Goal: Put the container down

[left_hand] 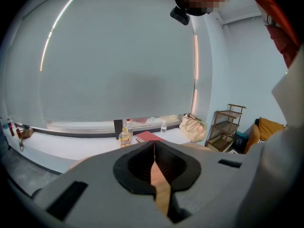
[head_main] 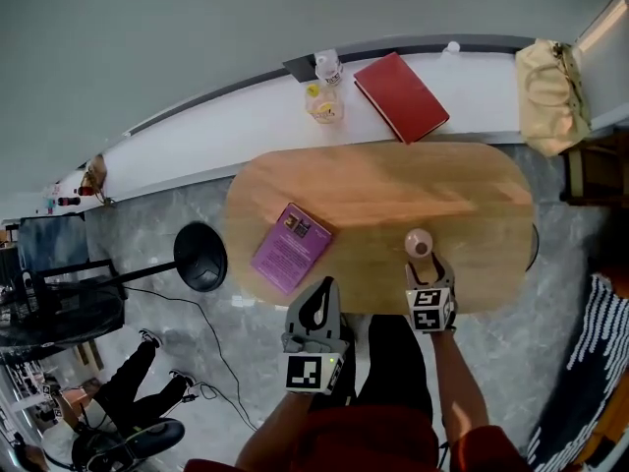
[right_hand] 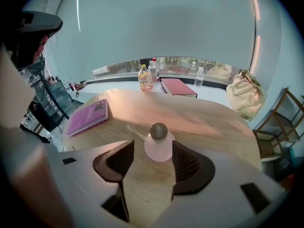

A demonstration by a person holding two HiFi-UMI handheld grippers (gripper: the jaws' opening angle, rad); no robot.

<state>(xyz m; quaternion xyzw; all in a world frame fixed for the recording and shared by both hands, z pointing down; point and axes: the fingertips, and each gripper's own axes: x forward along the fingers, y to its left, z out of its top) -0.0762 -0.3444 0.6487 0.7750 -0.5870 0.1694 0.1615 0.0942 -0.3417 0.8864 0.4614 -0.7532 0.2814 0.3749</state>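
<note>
- Near the tabletop's (head_main: 393, 185) front edge, toward its right end, the container (head_main: 419, 242), a small pink rounded bottle with a dull round cap, stands upright on the wood.
- Its base rests flat on the surface, so the putting-down looks done in substance.
- The right gripper (head_main: 426, 268) points steeply down at it with its jaws spread wide. The container sits between the pads, with a clear gap on one side and the other pad just beside it; nothing is squeezed.
- That wide spread suits a clean retreat: pulling straight back should leave the bottle untouched, while a sideways drift could tip it.
- The left gripper (head_main: 322, 293) hangs off the tabletop's front edge, jaws pressed together on nothing, seemingly parked out of the way.
- A purple book (head_main: 291, 246) lies near the left end, well apart from the container.
- A red book (head_main: 401, 96) and drink bottles (head_main: 325, 101) sit on the white ledge beyond the far edge.
</note>
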